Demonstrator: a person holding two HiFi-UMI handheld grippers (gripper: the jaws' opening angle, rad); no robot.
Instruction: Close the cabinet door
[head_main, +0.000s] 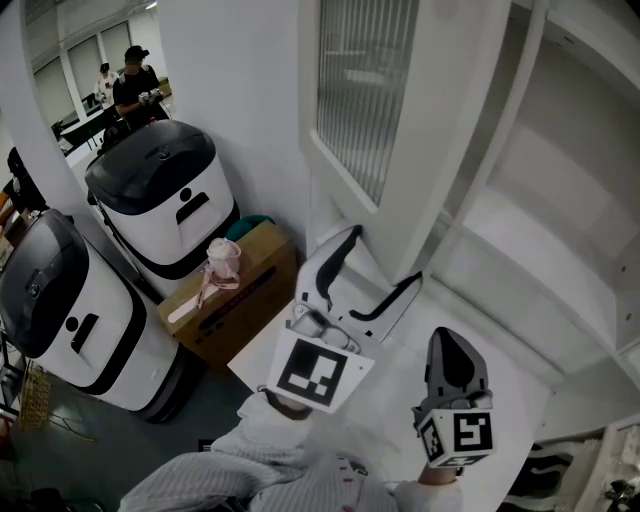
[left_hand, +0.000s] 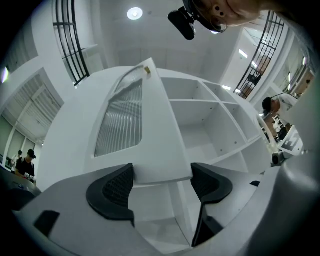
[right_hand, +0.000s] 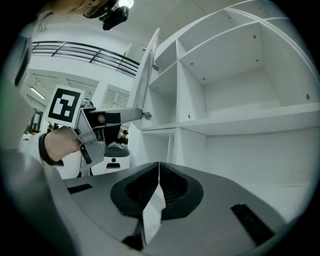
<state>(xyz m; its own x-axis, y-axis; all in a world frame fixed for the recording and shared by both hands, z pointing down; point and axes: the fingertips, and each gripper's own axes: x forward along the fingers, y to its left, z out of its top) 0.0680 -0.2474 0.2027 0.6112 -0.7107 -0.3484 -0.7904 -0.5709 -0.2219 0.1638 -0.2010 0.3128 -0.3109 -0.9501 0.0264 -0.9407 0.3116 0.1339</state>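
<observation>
Cabinet door (head_main: 430, 120) stands open, left of shelves (head_main: 540, 230). Your left gripper (left_hand: 162, 175) spread wide, door's lower edge between pads, not pinched. Push door steadily toward shelves. Right gripper (right_hand: 158, 186) closed, empty: keep it out of door's swing

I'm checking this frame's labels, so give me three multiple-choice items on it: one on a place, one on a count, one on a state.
1. Where is the cabinet door's lower edge?
A) between the left gripper's jaws
B) flush against its frame
C) on the floor

2. How many white-and-black machines stand on the floor at the left?
A) one
B) two
C) four

3. The right gripper's jaws are:
A) wide apart
B) closed on the door
C) together, with nothing between

Key:
1 A: the left gripper view shows the edge between the two parted pads.
2 B: the head view shows two, side by side.
3 C: in the right gripper view the pads meet on nothing.
</observation>
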